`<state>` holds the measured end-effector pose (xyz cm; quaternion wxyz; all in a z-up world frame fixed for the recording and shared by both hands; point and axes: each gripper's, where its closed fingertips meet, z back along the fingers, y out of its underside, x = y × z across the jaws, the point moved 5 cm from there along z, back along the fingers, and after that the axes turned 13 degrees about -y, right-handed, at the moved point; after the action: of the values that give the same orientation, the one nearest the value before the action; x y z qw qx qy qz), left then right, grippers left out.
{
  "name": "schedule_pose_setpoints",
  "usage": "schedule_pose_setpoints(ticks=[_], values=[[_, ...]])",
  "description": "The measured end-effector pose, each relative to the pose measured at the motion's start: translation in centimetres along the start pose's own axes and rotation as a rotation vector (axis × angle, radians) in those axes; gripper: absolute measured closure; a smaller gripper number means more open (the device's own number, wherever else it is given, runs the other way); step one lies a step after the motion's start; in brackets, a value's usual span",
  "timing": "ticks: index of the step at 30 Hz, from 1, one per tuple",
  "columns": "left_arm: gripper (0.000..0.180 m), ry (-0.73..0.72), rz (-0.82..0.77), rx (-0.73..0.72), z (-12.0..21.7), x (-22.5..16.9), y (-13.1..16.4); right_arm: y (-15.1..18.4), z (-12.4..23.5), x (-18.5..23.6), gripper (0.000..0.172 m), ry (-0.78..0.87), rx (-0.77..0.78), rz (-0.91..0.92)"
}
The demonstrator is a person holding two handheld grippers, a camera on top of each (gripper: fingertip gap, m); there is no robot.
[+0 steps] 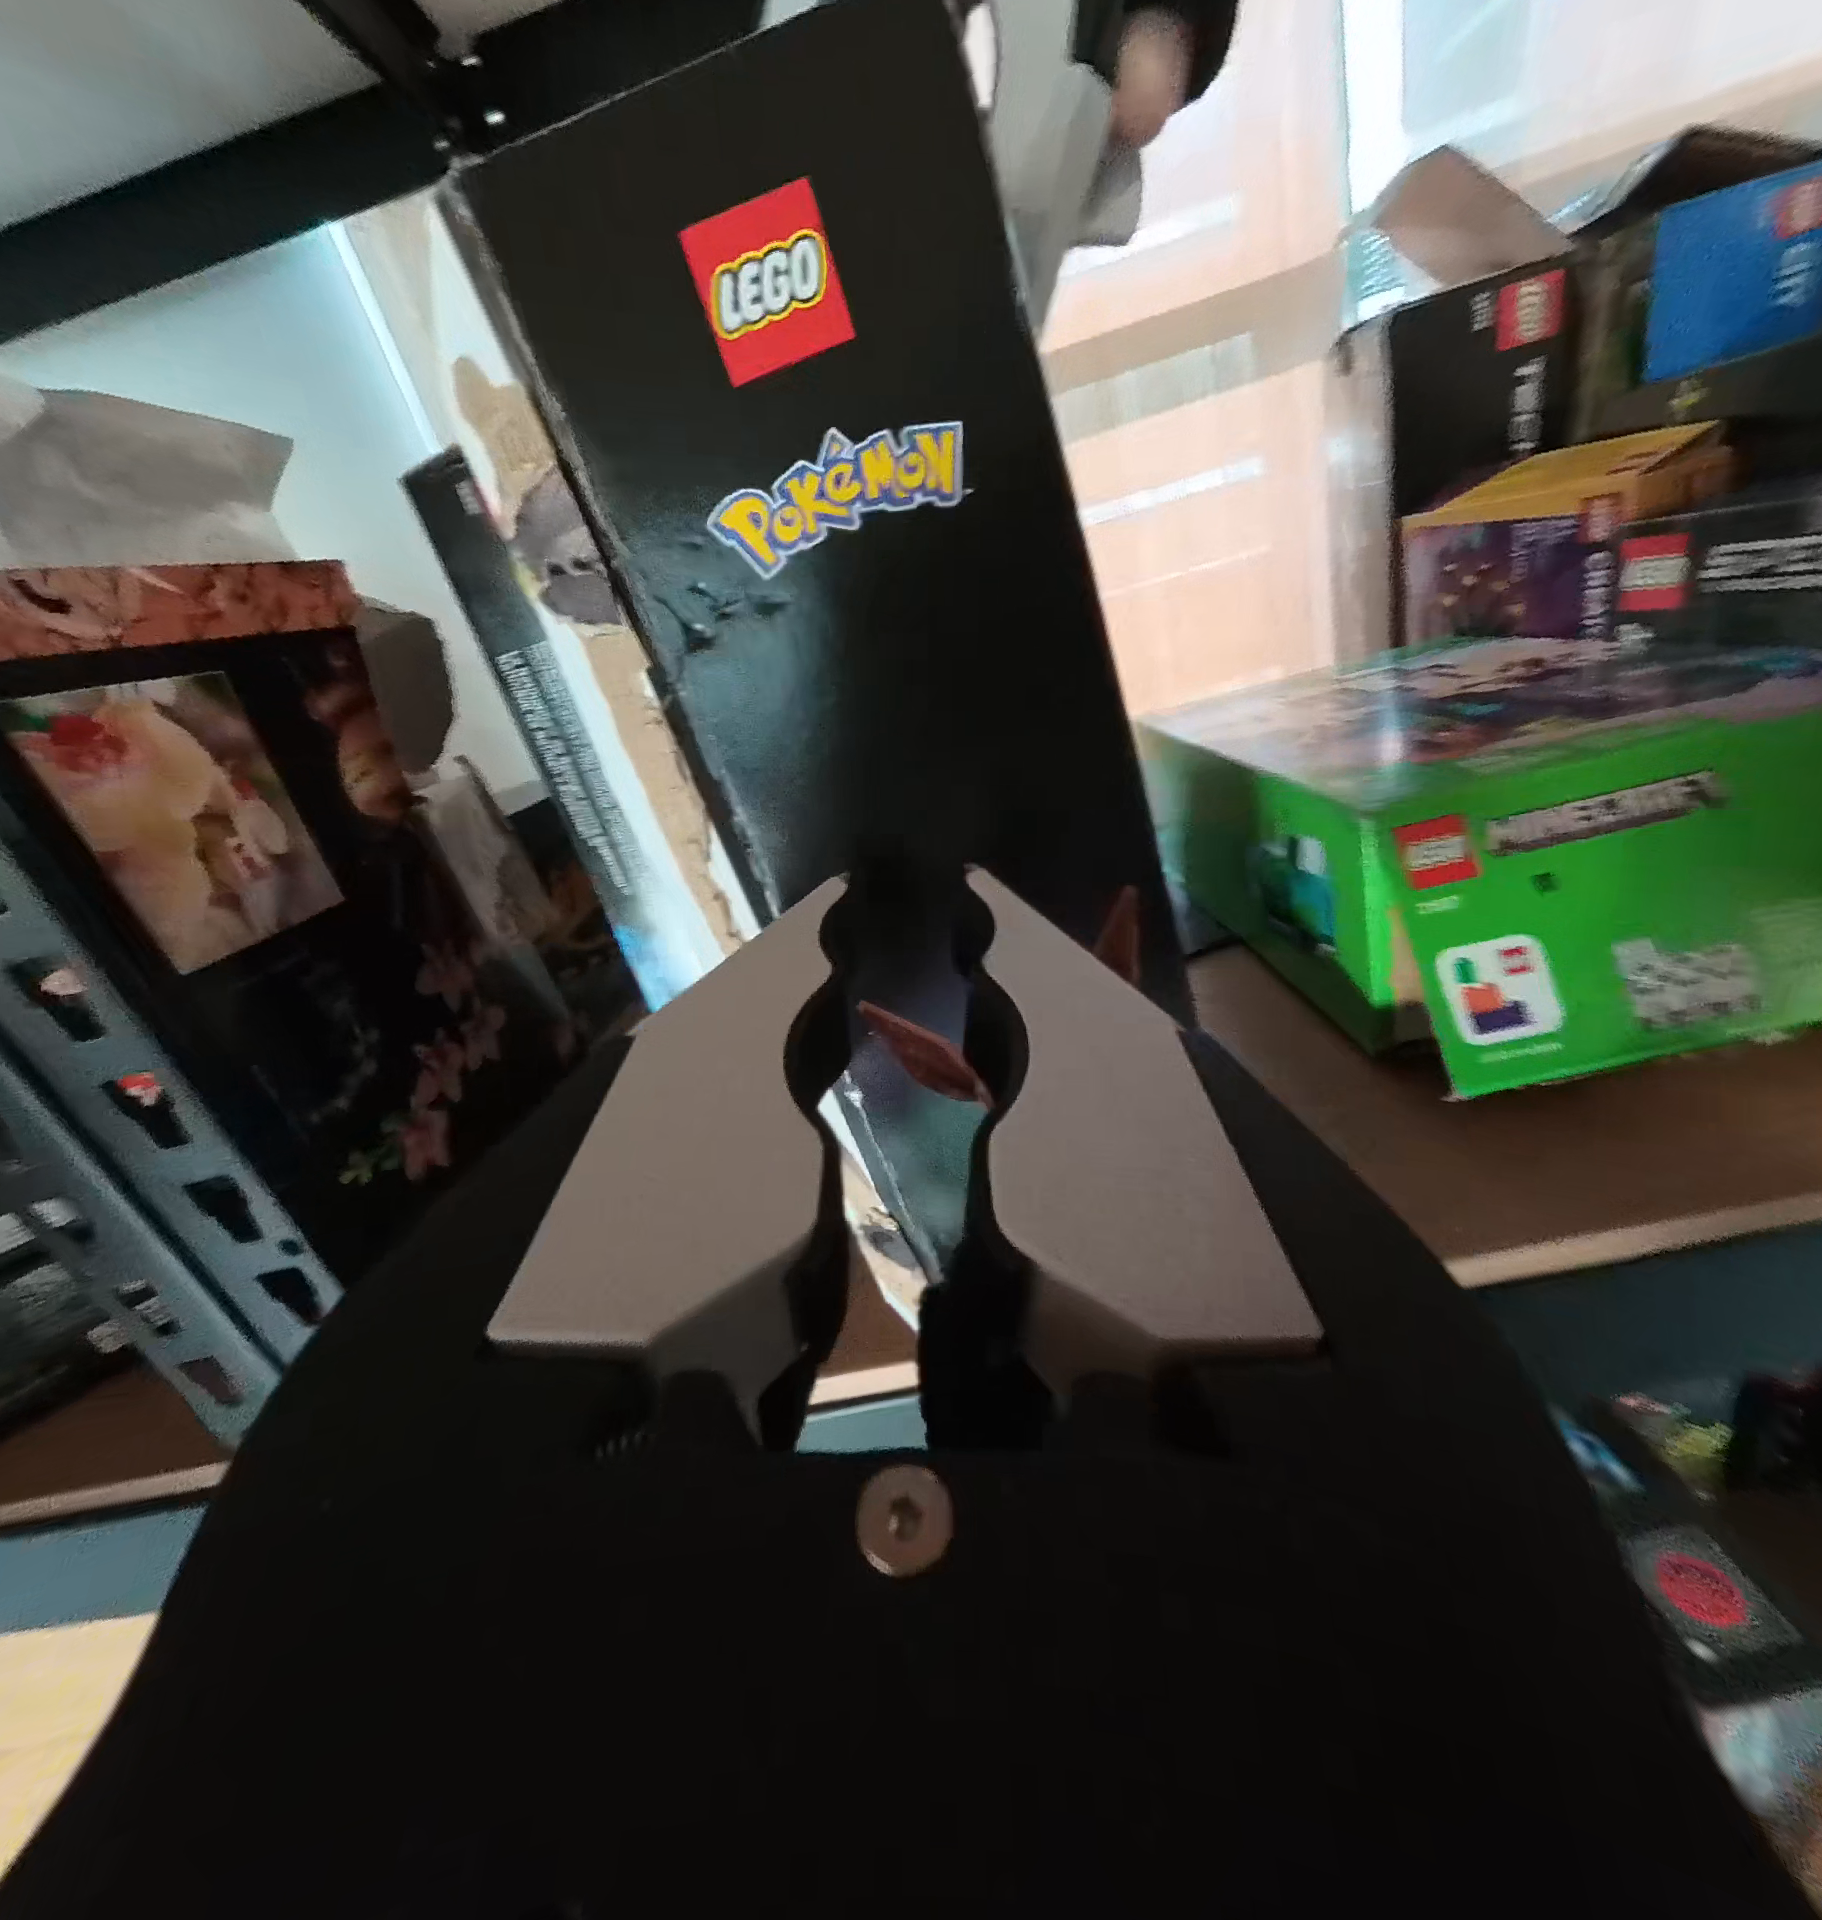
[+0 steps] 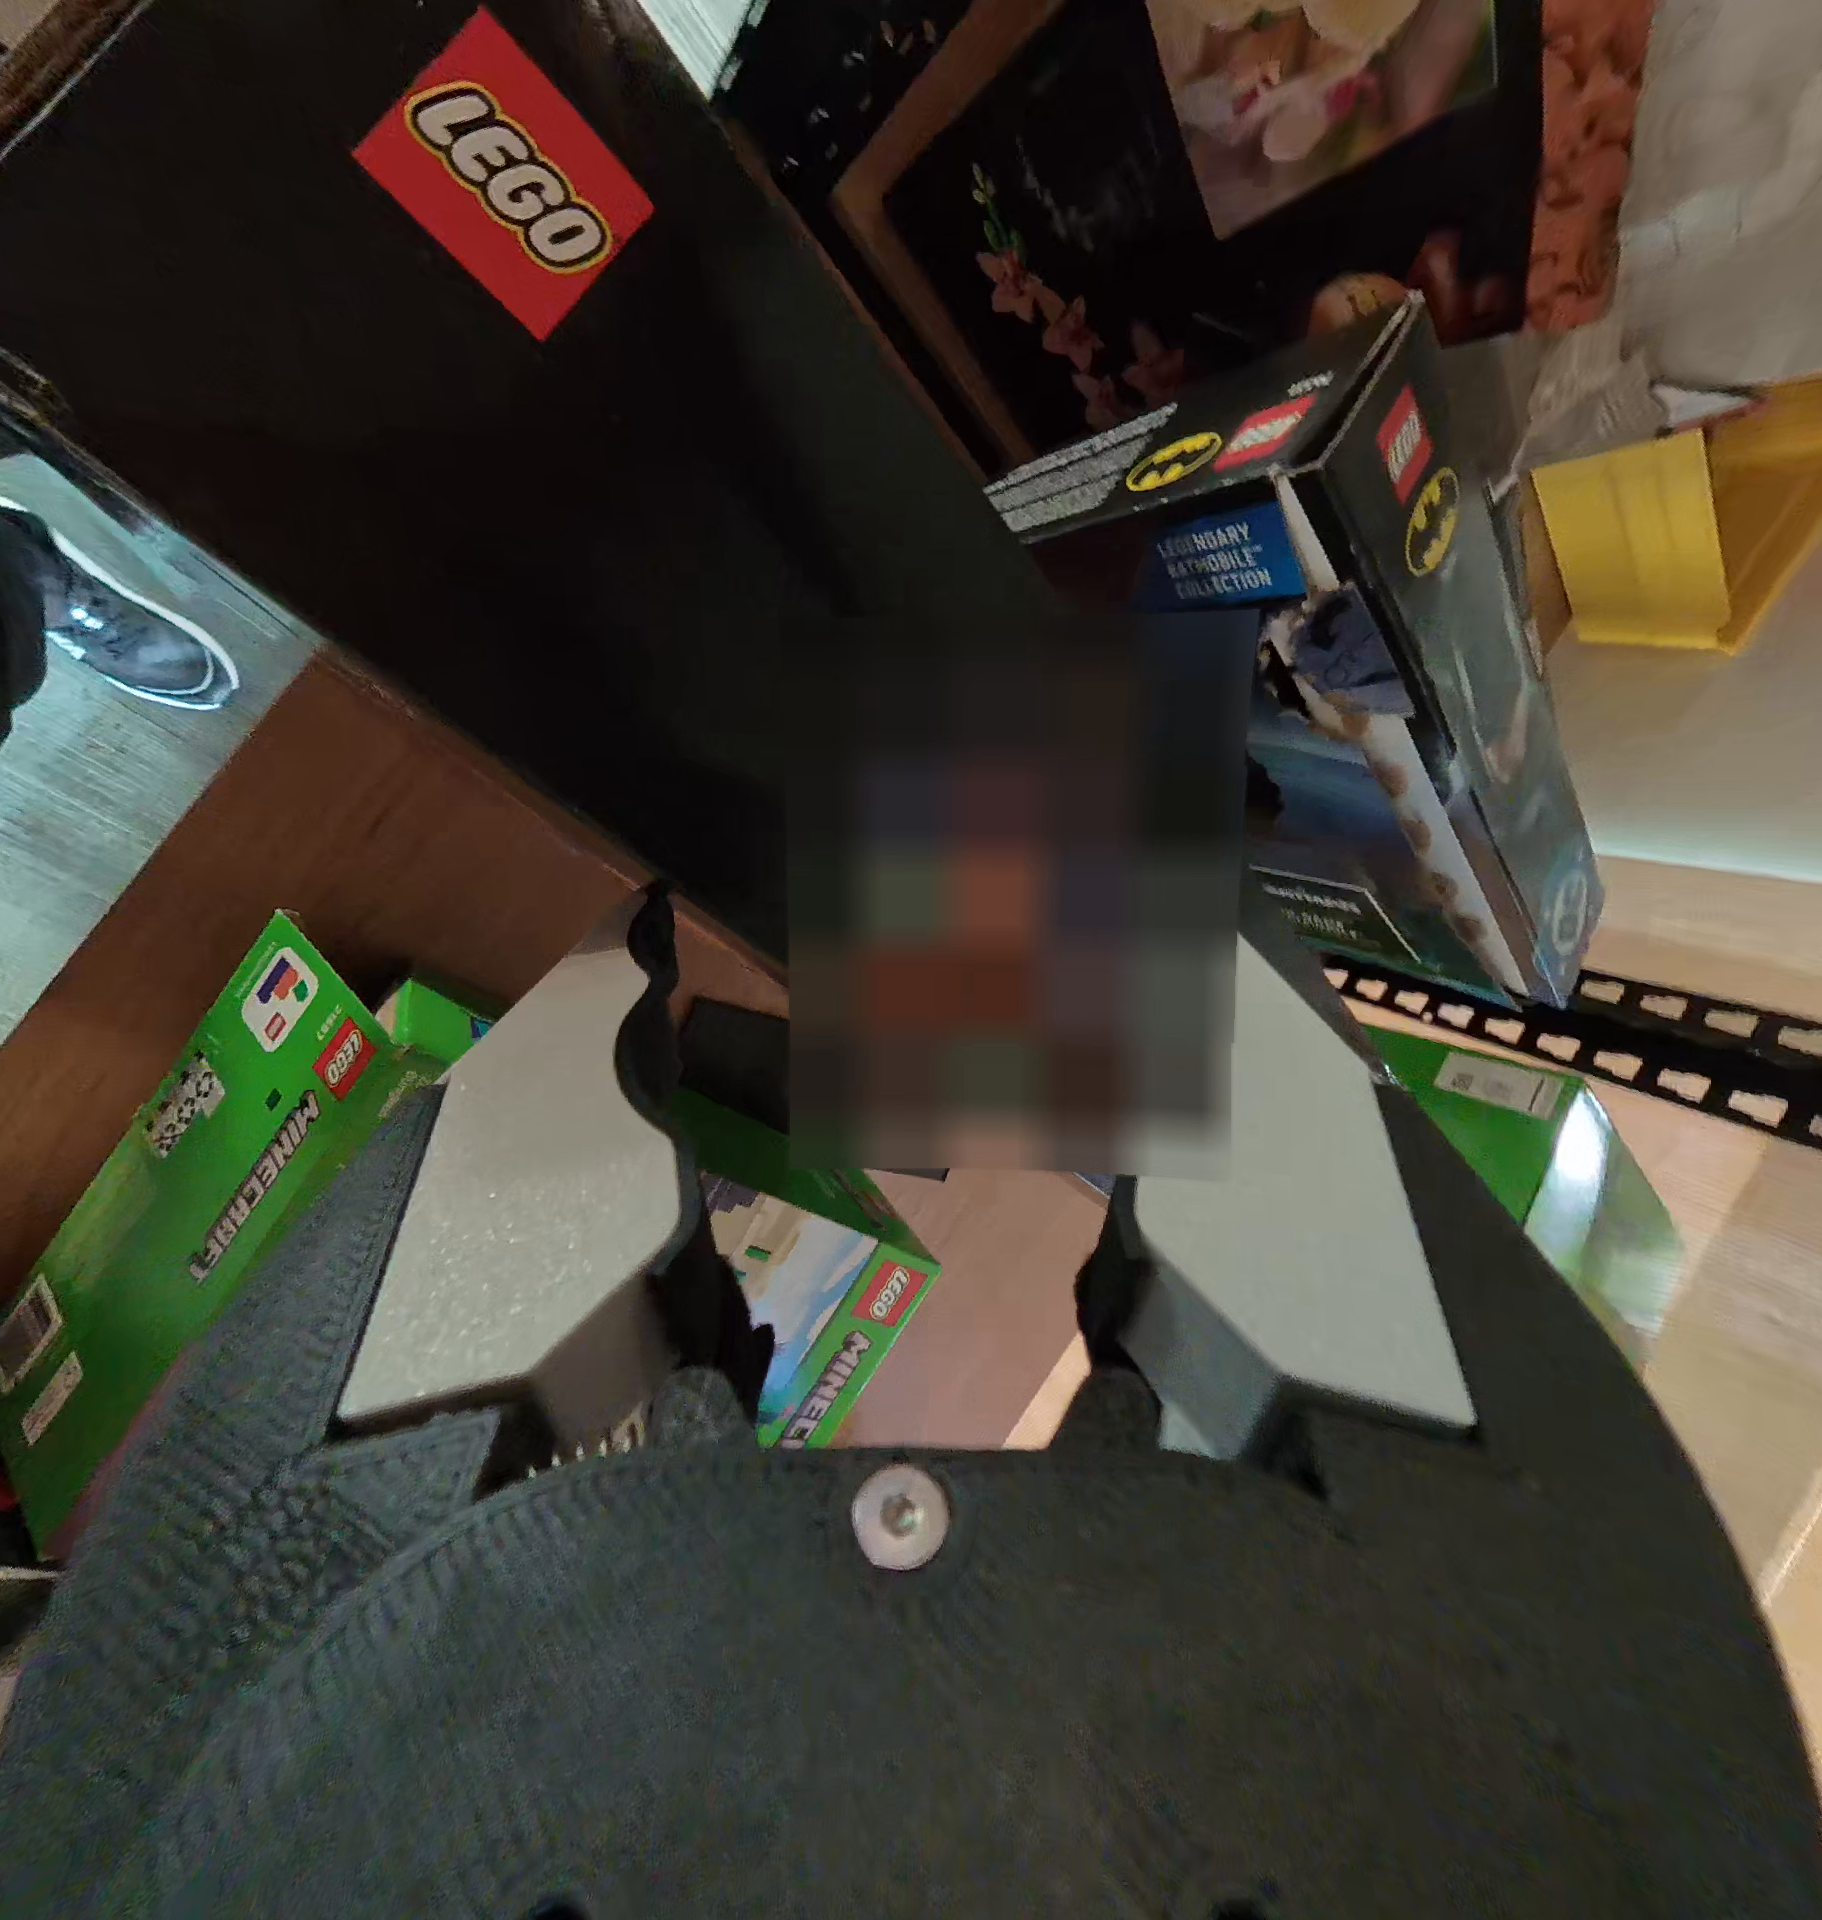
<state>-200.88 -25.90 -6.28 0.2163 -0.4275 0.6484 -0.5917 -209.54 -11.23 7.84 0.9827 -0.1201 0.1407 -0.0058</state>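
A tall black toy box [image 1: 834, 623] with a red logo square stands upright in the left wrist view, its left side torn to bare cardboard. My left gripper [image 1: 907, 904] is shut on its lower edge, and the box's corner runs down between the two fingers. In the right wrist view the same black box [image 2: 419, 468] fills the upper left and reaches down between my fingers. My right gripper [image 2: 948, 956] stands wide and grips the box across its width. The left fingertip [image 2: 658, 966] sits at the box's edge. A mosaic patch hides most of the span between the fingers.
A green toy box [image 1: 1613, 883] lies on the brown shelf board [image 1: 1406, 1143], with more boxes stacked behind it. A dark flower-picture box [image 1: 180, 810] stands at left beside a slotted metal upright [image 1: 107, 1195]. A black bat-logo box [image 2: 1406, 623], a yellow box [image 2: 1665, 540] and a person's shoe [image 2: 138, 644] show.
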Motion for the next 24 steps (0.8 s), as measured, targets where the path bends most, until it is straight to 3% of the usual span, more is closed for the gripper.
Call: schedule_pose_setpoints(ticks=[1,7,9,14,20,24], values=[[0.171,-0.025,-0.002,0.006,-0.5,0.4,0.1,0.1,0.0,-0.1,0.083,0.009,0.006,-0.024],[0.177,-0.018,0.041,0.042,-2.8,2.2,0.9,0.2,-0.1,-0.8,0.088,0.052,0.068,-0.133],[0.180,-0.015,0.115,0.008,-3.0,3.4,0.7,-0.1,-0.1,-0.7,0.090,0.058,0.090,-0.126],[0.180,0.006,0.102,-0.011,-3.3,4.3,0.7,-0.2,0.4,-1.2,0.093,-0.008,0.090,-0.101],[0.169,0.057,0.092,-0.021,-2.2,3.8,1.0,-2.6,0.3,-1.6,0.067,-0.105,0.019,0.068],[0.167,0.113,0.128,-0.021,-2.4,3.5,1.3,-3.7,-1.7,-1.9,0.052,-0.161,0.093,0.164]])
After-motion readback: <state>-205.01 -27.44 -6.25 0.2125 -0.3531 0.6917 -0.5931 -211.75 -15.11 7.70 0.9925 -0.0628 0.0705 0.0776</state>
